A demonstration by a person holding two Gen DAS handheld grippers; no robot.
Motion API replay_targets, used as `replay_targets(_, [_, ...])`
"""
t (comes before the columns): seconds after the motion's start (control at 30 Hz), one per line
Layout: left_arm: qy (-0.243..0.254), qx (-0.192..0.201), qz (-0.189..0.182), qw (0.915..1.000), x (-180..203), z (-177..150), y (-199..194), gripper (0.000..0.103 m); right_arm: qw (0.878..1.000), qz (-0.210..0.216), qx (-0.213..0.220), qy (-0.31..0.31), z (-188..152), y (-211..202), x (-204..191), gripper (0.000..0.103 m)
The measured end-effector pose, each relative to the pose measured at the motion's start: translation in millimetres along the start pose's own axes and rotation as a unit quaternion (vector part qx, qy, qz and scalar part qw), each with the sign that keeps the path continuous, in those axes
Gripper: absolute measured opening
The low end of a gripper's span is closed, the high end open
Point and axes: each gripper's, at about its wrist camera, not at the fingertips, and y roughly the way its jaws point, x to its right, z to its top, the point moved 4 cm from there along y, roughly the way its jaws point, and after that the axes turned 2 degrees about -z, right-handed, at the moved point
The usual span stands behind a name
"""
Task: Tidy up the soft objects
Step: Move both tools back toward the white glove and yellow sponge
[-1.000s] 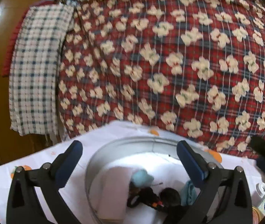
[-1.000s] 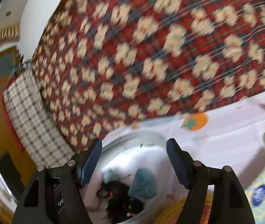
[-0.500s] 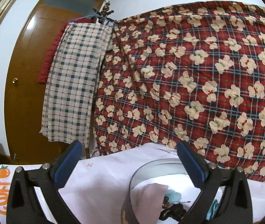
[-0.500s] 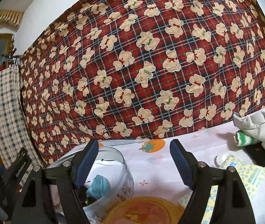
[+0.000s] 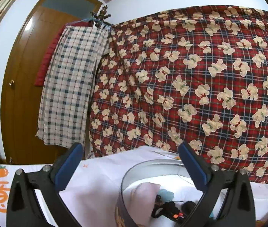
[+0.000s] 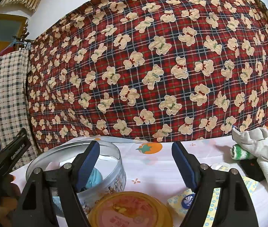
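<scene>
the round tin [image 6: 103, 172] is already holding a blue cloth [image 6: 95, 177]. right of the tin, grey socks [image 6: 254, 141] and a green towel [image 6: 237, 152] are still waiting on the table [image 6: 152, 170]. both the left claw [image 5: 130, 162] and the right claw [image 6: 134, 159] are standing wide and empty.

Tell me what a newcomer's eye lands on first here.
The red plaid blanket with cream teddy bears fills the whole background behind the table. In front of it at left stands a round tin with soft things inside, an orange lid just before it. A heap of grey and green-striped cloths lies at far right.

Bright, even indoor light, sharp focus, strong fisheye bending at edges
</scene>
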Motion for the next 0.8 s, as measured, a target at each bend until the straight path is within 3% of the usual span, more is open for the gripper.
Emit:
replay_targets(0.17, [-0.012,-0.035,-0.031,0.9989,9.0,-7.3,-2.7,0.103,1.0,-0.004,-0.013,0.005,-1.1,-6.9,17.7,0.081])
replay_targets(0.8, [0.004,-0.072,-0.13,0.9889,69.9,-25.1,-63.2,0.103,0.997,-0.049,-0.056,0.004,-1.7,-29.9,118.9,0.081])
